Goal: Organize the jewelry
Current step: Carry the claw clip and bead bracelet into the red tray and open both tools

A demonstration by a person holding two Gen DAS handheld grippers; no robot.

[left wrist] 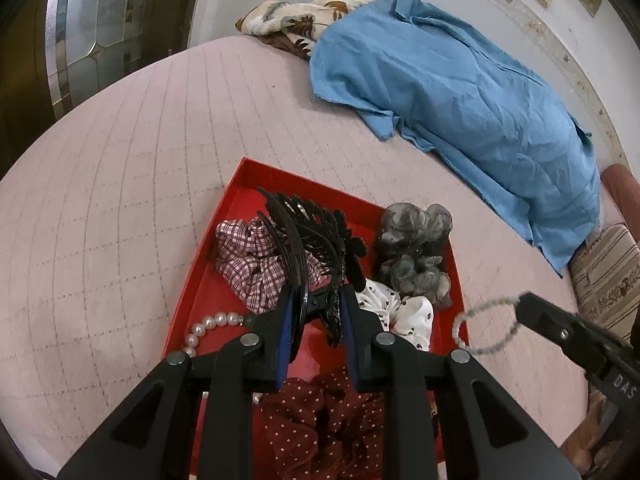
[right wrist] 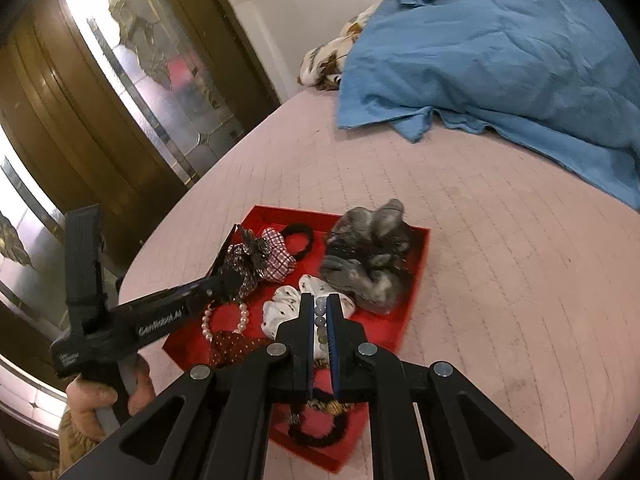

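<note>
- I am clamping the left gripper (left wrist: 316, 312) on a black hair claw (left wrist: 316, 240), holding it lifted above the red tray (left wrist: 240, 184) that is lying on the bed (left wrist: 120, 160).
- I am keeping the right gripper (right wrist: 320, 320) pinched together on a pale bead bracelet (right wrist: 320, 320), whose loop is dangling just beside the tray's right edge in the left wrist view.
- The tray is already carrying a checked scrunchie (left wrist: 248, 264), a grey scrunchie (left wrist: 412, 252), a white spotted scrunchie (left wrist: 404, 312), a dark red dotted scrunchie (left wrist: 320, 428) and a pearl bracelet (left wrist: 208, 328).
- To do this step well, I am judging that each piece should go down on bare red floor, claw and bracelet well apart.
- I am lowering slowly in my plan, so the claw's teeth are not snagging fabric.
</note>
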